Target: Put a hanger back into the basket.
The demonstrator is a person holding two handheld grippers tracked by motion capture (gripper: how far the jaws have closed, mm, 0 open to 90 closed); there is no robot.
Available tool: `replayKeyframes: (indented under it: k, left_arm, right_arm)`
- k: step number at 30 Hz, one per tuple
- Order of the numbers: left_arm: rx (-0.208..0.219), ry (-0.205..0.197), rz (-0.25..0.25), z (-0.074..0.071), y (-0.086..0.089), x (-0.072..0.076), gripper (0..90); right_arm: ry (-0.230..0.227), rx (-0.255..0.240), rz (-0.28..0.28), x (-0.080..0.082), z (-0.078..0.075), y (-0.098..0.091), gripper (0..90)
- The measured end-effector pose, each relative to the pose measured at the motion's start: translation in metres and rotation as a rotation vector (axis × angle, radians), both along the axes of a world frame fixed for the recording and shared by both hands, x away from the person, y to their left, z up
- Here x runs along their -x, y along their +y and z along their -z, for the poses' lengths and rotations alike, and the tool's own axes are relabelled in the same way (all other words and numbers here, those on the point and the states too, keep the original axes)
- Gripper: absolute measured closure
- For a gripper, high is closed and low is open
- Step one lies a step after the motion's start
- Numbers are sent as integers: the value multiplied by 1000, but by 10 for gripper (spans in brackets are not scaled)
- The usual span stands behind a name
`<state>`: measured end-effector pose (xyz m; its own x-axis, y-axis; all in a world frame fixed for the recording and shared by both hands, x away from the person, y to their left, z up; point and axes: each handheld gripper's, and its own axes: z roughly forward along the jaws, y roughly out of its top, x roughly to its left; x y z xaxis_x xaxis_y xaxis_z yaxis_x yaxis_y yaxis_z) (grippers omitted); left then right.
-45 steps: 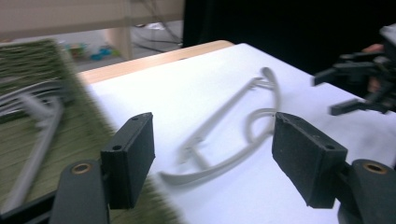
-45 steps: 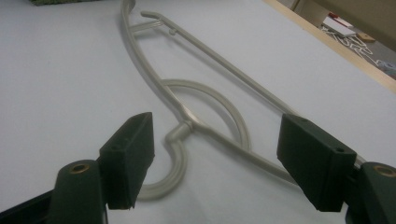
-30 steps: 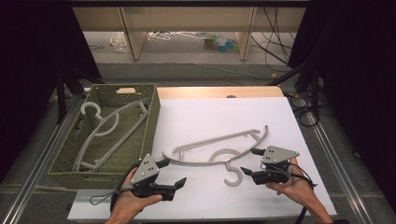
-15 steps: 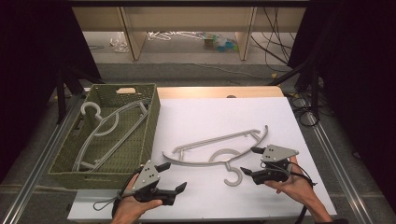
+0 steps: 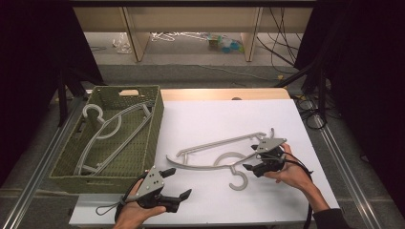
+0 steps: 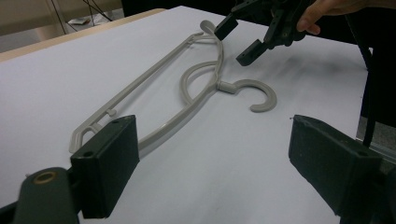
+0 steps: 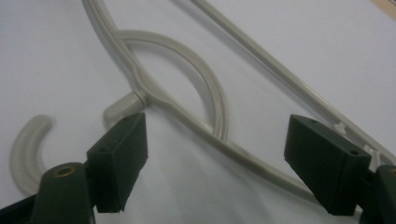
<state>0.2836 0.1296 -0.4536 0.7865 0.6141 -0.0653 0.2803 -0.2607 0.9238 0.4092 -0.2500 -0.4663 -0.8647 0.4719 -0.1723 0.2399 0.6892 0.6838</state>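
Observation:
A grey plastic hanger lies flat on the white table, its hook pointing toward me. My right gripper is low over the hanger beside the hook's neck. Its jaws have just been opening and stand wide, and in the right gripper view they straddle the hanger's arm without pressing it. My left gripper hovers open near the table's front edge, apart from the hanger. In the left gripper view nothing is between its jaws, with the hanger and right gripper beyond.
A green woven basket stands at the table's left with another grey hanger inside it. Cables and dark stands flank the table, and a low shelf is beyond its far edge.
My right gripper has moved left and away from me, down onto the hanger near its neck, with its jaws a little wider. The left gripper has barely moved.

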Motion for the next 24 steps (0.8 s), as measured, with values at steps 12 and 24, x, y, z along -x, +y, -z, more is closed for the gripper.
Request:
replayKeyframes:
  k: [12, 24]
  left_arm:
    - [-10, 19, 35, 2, -3, 0, 167]
    - [-23, 21, 37, 3, 0, 1, 171]
  right_arm:
    - [140, -2, 1, -23, 19, 1, 285]
    - [194, 80, -93, -8, 10, 4, 522]
